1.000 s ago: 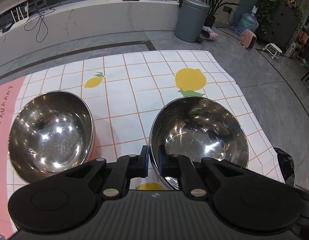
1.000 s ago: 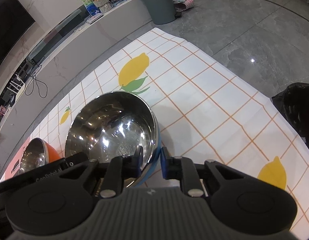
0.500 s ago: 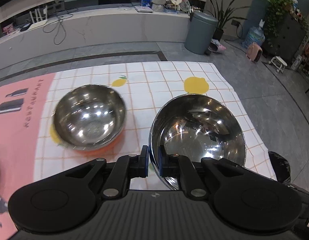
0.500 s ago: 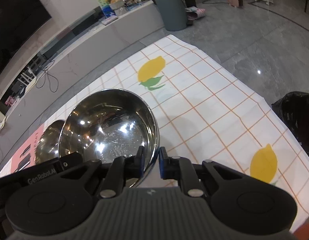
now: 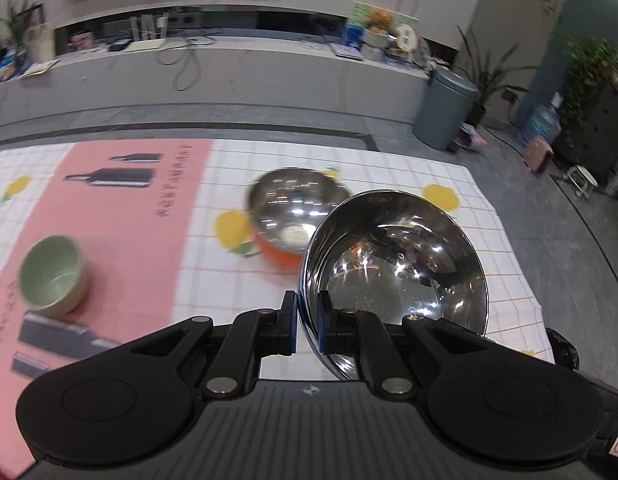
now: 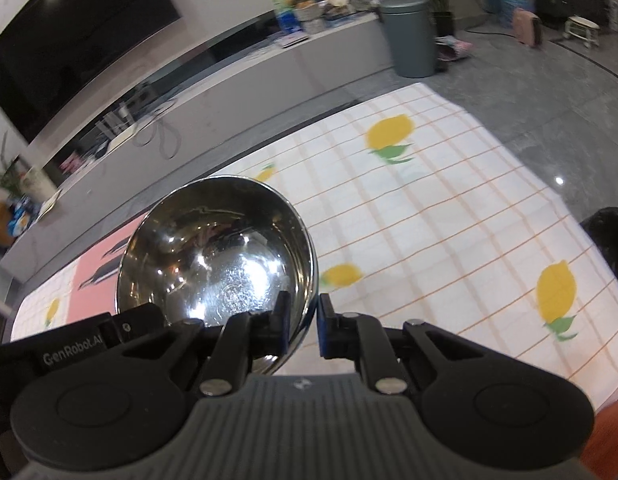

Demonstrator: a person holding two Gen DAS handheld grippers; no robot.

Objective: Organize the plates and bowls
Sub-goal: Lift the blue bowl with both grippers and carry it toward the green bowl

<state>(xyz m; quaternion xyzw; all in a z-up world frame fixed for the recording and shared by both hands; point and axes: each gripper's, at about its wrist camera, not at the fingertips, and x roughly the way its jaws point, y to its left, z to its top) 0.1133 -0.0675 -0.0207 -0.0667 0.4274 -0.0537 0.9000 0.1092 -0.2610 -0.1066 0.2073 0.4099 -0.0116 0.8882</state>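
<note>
Lemon-printed checked cloth point(image 5: 369, 168) covers the desk. Nothing is stacked yet: a steel bowl with orange outside point(image 5: 293, 216) sits near the desk's far edge, a small green ceramic bowl point(image 5: 51, 274) toward its left edge. A large polished steel bowl point(image 5: 397, 272) is held above the cloth, its rim pinched narrowly by the left gripper point(image 5: 307, 322) and the right gripper point(image 6: 303, 326).

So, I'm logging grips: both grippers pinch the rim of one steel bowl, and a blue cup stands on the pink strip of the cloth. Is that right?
Not quite: the cup is pale green, not blue, as the left wrist view shows. The rest holds: the left gripper and right gripper both pinch the rim of one steel bowl, and the cup stands on the pink strip of the cloth.
</note>
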